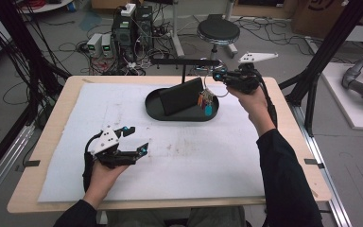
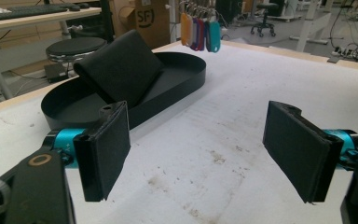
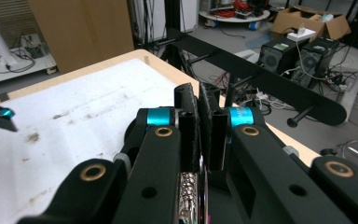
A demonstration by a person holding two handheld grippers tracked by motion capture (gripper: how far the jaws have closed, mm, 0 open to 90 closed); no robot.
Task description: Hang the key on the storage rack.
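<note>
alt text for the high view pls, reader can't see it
The right gripper holds a bunch of coloured key tags above a black oval tray containing a tilted black wallet. The left gripper hovers open over the white table mat.

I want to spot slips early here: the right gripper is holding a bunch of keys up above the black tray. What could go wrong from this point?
1. The right gripper pinches the key bunch only by its thin ring, so the bunch may swing or slip out.
2. The rack has short pegs, so the ring could miss a peg and drop.
3. A fall might hit the wallet leaning in the tray, or bounce off the tray's rim onto the table.
</note>
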